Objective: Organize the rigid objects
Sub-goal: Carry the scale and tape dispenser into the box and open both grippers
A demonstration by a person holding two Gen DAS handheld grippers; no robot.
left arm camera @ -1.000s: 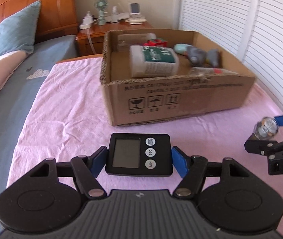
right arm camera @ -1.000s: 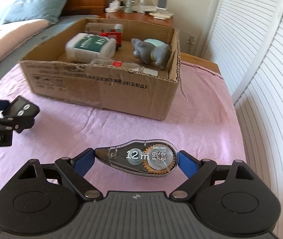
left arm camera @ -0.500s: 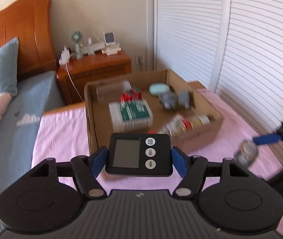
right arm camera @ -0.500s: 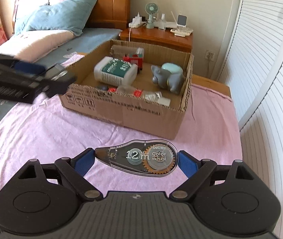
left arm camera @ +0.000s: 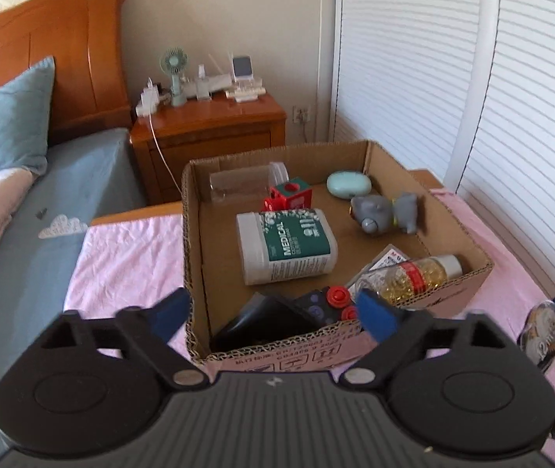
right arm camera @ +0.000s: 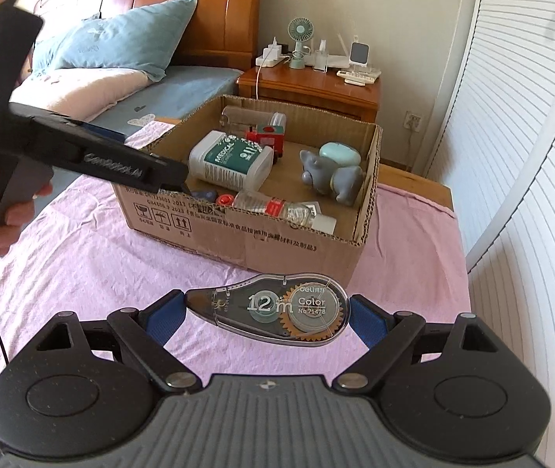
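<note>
My left gripper hangs over the front left corner of the cardboard box. Its jaws are opening and nothing is between them. The black timer lies tilted inside that corner, just below the fingers. My right gripper is shut on a clear correction tape dispenser, held above the pink cloth in front of the box. In the right wrist view the left gripper reaches over the box rim, with a hand on its grip. The tape also shows at the right edge of the left wrist view.
The box holds a white medical bottle, a grey elephant toy, a mint case, a red cube and a capsule bottle. Behind it stands a wooden nightstand. The bed lies left and louvred doors stand right.
My left gripper has moved over the box and opened, and the timer has left its jaws and lies in the box. The right gripper has risen a little, still holding the tape.
</note>
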